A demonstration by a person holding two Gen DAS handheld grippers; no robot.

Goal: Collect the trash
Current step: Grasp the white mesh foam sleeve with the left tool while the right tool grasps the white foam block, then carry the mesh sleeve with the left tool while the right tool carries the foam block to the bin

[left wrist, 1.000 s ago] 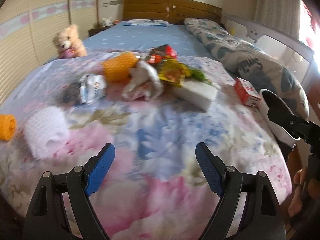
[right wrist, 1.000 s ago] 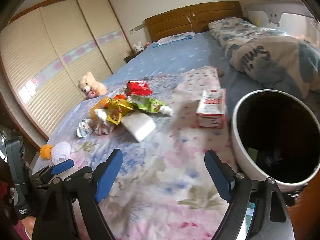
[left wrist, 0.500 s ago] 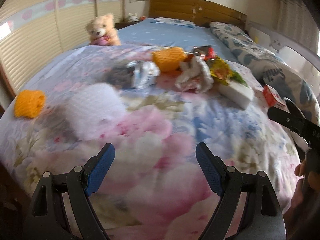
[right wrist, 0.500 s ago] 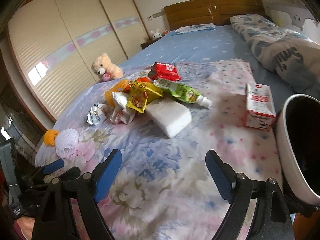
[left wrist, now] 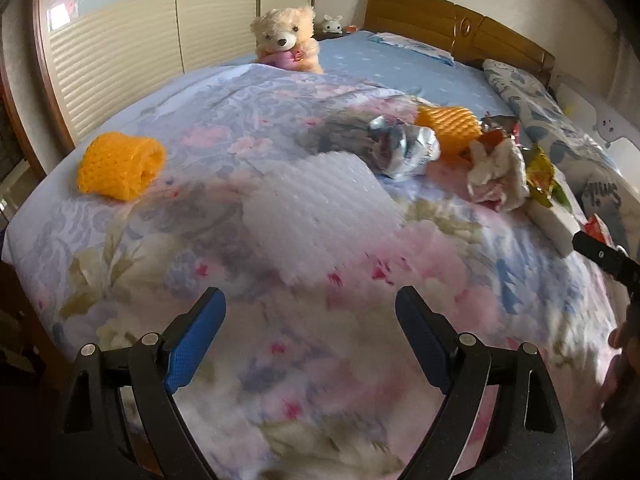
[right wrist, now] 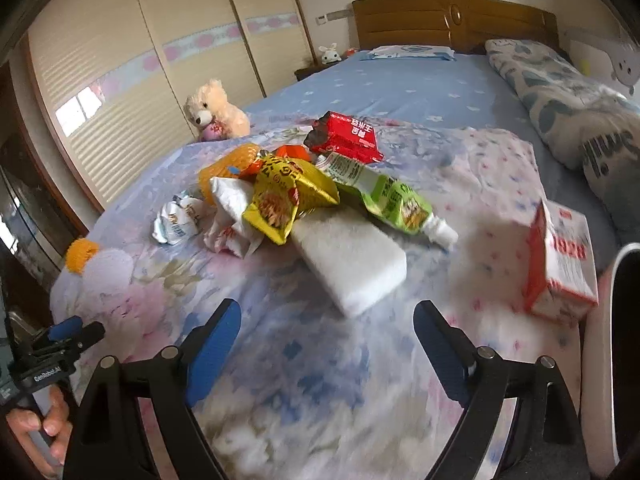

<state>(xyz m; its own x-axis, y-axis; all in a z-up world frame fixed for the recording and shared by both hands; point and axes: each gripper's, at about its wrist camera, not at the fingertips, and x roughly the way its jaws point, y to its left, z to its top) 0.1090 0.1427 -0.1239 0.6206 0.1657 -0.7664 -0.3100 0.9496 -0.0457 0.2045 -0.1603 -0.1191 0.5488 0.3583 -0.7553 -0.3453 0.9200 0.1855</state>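
Note:
Trash lies on the floral bedspread (left wrist: 360, 340). In the left wrist view my left gripper (left wrist: 310, 332) is open and empty, just short of a white foam net (left wrist: 320, 216); an orange foam net (left wrist: 120, 166) lies to its left, a crumpled silver wrapper (left wrist: 404, 150) and crumpled tissue (left wrist: 498, 176) beyond. In the right wrist view my right gripper (right wrist: 326, 346) is open and empty, just before a white foam block (right wrist: 352, 260). A yellow snack bag (right wrist: 288, 196), green pouch (right wrist: 392, 200), red packet (right wrist: 348, 136) and red-white box (right wrist: 560, 260) lie around it.
A white bin's rim (right wrist: 608, 344) stands at the right edge. A teddy bear (left wrist: 286, 40) sits at the bed's far left. Rolled bedding (right wrist: 568, 104) lies along the right side, the wooden headboard (right wrist: 452, 16) behind. Sliding wardrobe doors (right wrist: 140, 80) line the left wall.
My left gripper has swung left, bringing the white and orange foam nets to the centre. My right gripper has swung left toward the foam block; the bin has slid to the frame edge.

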